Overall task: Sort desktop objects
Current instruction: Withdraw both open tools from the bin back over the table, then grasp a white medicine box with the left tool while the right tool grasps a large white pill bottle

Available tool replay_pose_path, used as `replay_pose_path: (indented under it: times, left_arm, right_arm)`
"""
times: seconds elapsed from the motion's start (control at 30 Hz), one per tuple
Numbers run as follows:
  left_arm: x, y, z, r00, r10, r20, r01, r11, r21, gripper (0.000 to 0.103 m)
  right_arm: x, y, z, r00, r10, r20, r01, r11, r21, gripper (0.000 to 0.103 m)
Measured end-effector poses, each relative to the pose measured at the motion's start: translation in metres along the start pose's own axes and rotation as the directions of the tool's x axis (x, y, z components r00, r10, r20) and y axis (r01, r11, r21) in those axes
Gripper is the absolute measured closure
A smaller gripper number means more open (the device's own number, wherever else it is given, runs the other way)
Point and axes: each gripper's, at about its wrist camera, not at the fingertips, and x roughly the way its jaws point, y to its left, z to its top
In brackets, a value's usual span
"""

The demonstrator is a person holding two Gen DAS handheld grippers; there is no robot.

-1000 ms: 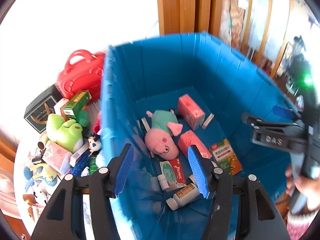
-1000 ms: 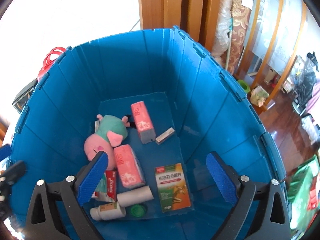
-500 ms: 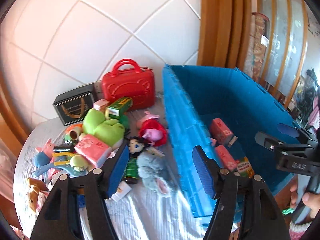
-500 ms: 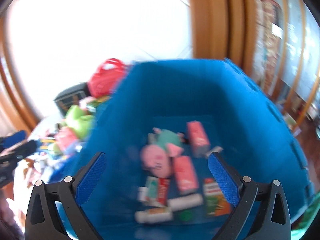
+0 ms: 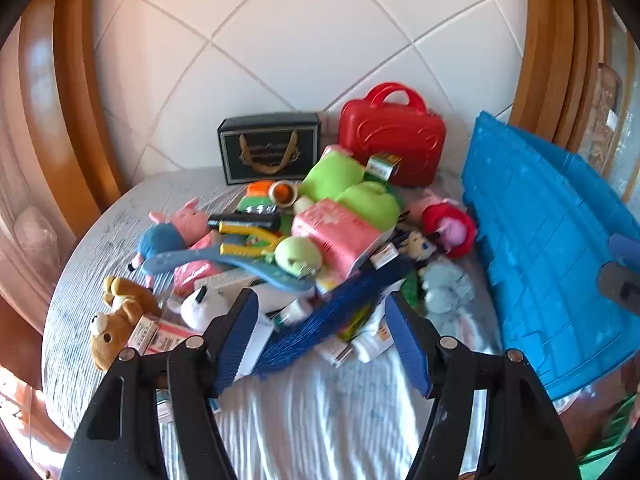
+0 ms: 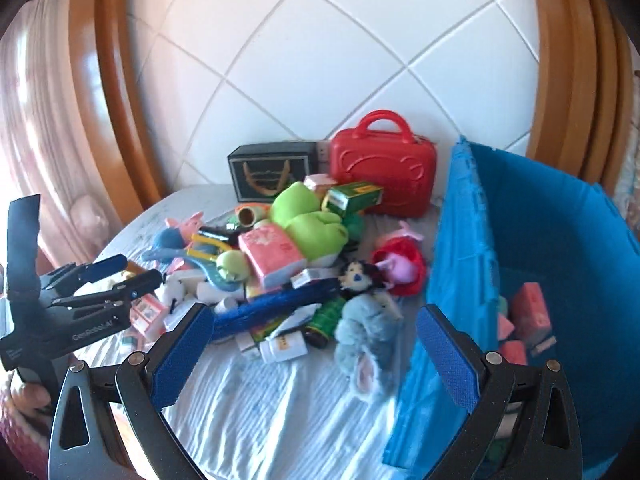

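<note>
both claws hang empty over the counter (image 5: 320, 420), which reads as the pause between drops, with the next pick to be chosen from the pile. the left claw (image 5: 320, 344) is spread wide just above the blue brush (image 5: 332, 312) and the small bottles and boxes at the near edge of the heap; the right claw (image 6: 316, 360) is also wide, framing the grey plush (image 6: 368, 336) and a white bottle (image 6: 282, 348). the next move probably calls for lowering onto one loose item at the heap's edge, since the pink tissue pack (image 6: 272, 254) and green plush (image 6: 312, 220) sit stacked on other things and could drag neighbours along. the blue bin (image 6: 460, 260) stands at the right of the pile, touching the cloth; inside it i can make out a few pink packs (image 6: 532, 312), the rest being hidden by its wall. a red case (image 6: 384, 168) and a black box (image 6: 272, 170) stand closed against the tiled wall, contents unseen.
</note>
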Motion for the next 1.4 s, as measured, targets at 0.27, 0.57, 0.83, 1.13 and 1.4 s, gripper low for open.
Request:
replay_pose_path:
  times: [0.27, 0.57, 0.83, 1.13, 1.4]
  left_arm:
    - [0.051, 0.079, -0.067, 0.985, 0.047, -0.164, -0.060, 0.996, -0.072, 0.038]
    - [0.102, 0.068, -0.107, 0.958, -0.062, -0.280, 0.034, 0.994, -0.105, 0.038]
    - [0.167, 0.003, -0.109, 0.930, -0.149, -0.337, 0.131, 0.989, -0.074, 0.038]
    - [0.225, -0.022, -0.097, 0.935, -0.054, -0.350, 0.058, 0.998, 0.000, 0.036]
    - [0.208, 0.013, -0.126, 0.922, 0.008, -0.388, -0.006, 1.000, 0.008, 0.037]
  right_arm:
    - [0.079, 0.053, -0.032, 0.987, 0.049, -0.156, -0.053, 0.998, -0.024, 0.000]
    - [0.166, 0.053, -0.087, 0.944, -0.017, -0.330, 0.023, 1.000, 0.015, 0.000]
    - [0.197, 0.026, -0.112, 0.932, -0.042, -0.360, 0.073, 0.995, 0.072, 0.000]
    - [0.223, 0.005, -0.116, 0.923, -0.023, -0.383, 0.063, 0.994, 0.093, 0.000]
    - [0.257, 0.020, -0.124, 0.911, 0.062, -0.408, -0.028, 0.996, 0.088, 0.000]
